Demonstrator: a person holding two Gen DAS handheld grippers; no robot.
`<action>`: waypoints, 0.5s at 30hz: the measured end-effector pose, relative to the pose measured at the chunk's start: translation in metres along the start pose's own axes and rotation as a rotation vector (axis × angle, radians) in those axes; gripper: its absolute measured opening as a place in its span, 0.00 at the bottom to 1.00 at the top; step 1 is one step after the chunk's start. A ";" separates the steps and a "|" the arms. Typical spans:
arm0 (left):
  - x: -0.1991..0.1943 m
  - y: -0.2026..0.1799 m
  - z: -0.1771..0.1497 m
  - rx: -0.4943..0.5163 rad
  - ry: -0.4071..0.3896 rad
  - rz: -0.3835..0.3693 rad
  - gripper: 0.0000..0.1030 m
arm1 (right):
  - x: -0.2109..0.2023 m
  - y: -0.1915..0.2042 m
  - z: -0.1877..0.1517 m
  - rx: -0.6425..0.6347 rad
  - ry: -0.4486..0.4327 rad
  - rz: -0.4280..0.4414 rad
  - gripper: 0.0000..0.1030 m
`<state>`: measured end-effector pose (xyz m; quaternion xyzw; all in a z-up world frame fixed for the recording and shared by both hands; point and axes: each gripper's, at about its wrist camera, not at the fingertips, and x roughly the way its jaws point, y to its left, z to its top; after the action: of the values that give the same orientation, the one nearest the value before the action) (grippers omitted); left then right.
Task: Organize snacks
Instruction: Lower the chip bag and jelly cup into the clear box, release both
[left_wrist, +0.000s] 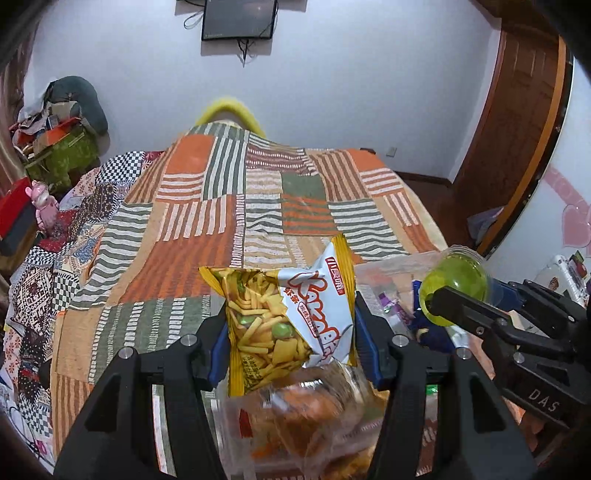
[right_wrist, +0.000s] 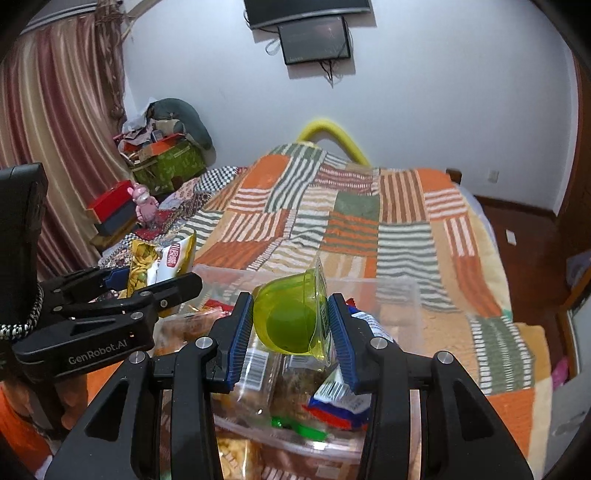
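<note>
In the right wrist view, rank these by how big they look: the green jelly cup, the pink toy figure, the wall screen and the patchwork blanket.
Largest to smallest, as they appear:
1. patchwork blanket
2. green jelly cup, though it sits right at the camera, so nearness inflates it
3. wall screen, far away, so likely bigger in reality
4. pink toy figure

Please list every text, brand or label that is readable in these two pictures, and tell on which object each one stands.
"DAS": on the right tool, seen in the left wrist view.
"GenRobot.AI": on the left tool, seen in the right wrist view.
Red lettering on the yellow snack bag: crumpled, not fully readable.
Barcodes on packets in the clear plastic bin: too small to read.
</note>
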<state>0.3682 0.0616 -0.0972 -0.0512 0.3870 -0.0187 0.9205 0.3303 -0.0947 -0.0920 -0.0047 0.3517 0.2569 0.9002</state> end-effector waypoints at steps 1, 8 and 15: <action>0.006 0.000 0.000 0.005 0.007 0.005 0.55 | 0.004 0.000 0.000 0.002 0.006 -0.003 0.37; 0.025 0.001 -0.003 0.017 0.035 0.008 0.59 | 0.021 0.000 -0.002 -0.018 0.034 -0.048 0.37; 0.018 0.001 -0.002 0.029 -0.017 0.037 0.73 | 0.024 -0.002 -0.001 -0.015 0.059 -0.033 0.39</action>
<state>0.3792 0.0612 -0.1110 -0.0308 0.3795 -0.0068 0.9246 0.3454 -0.0857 -0.1087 -0.0249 0.3761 0.2442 0.8935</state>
